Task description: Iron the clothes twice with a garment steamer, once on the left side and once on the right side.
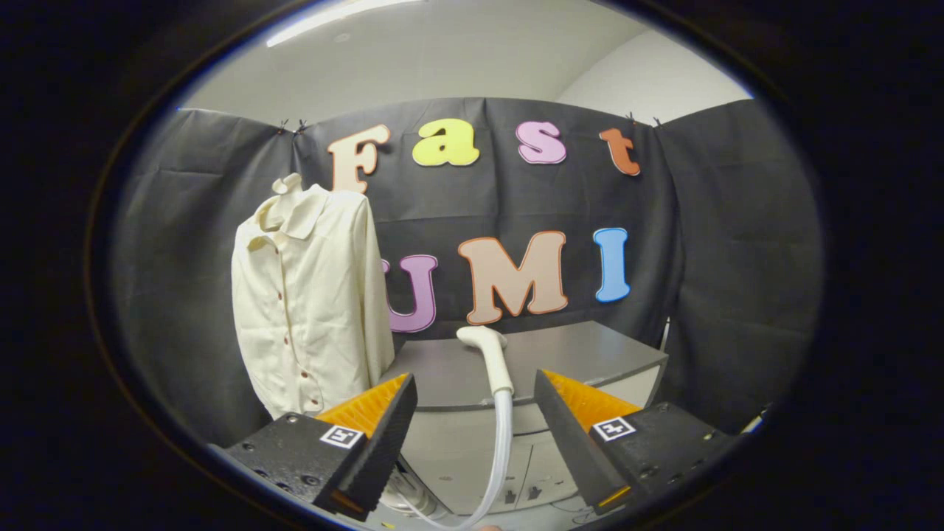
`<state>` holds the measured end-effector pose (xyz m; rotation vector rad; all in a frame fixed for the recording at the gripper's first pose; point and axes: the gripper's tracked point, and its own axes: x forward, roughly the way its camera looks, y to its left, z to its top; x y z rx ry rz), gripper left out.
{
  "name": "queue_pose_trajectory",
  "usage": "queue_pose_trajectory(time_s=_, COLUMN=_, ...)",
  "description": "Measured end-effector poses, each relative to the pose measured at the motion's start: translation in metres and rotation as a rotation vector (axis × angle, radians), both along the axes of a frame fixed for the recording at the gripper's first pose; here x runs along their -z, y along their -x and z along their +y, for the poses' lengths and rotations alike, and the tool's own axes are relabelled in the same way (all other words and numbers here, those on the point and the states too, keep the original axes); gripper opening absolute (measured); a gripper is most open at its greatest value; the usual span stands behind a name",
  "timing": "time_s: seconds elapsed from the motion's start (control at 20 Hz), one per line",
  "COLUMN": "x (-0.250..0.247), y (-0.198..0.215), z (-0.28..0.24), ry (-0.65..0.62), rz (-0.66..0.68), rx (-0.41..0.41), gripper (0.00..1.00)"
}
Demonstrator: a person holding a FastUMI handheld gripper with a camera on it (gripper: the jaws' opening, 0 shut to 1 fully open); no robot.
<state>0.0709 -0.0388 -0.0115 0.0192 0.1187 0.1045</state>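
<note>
Beyond our spread fingers (476,398), which held nothing, the steamer head (488,354) lay on the grey tabletop (590,354), beside the hanging cream shirt (310,302).

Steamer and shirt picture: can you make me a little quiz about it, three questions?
1. True or false: the gripper is shut on the steamer head.
2. What hangs beside the cabinet? A) a cream shirt B) a blue towel C) a red coat
3. Fill in: a white ____ runs down from the steamer head, between the fingers.

Key: 1 false, the fingers are open and the steamer head lies ahead of them on the cabinet; 2 A; 3 hose.
</note>
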Motion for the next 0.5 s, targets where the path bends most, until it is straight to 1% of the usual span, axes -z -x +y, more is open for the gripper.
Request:
queue_pose_trajectory(time_s=0.15, x=-0.005, y=-0.026, z=0.009, ry=-0.031, rz=0.05, rx=-0.039, gripper=0.97)
queue_pose_trajectory(time_s=0.25, x=-0.005, y=-0.047, z=0.008, ry=-0.018, rz=0.094, rx=-0.045, gripper=0.97)
queue_pose_trajectory(time_s=0.35, x=-0.008, y=-0.074, z=0.006, ry=0.01, rz=0.12, rx=-0.035, gripper=0.98)
queue_pose_trajectory(time_s=0.5, x=-0.003, y=-0.114, z=0.008, ry=0.038, rz=0.185, rx=-0.046, gripper=0.98)
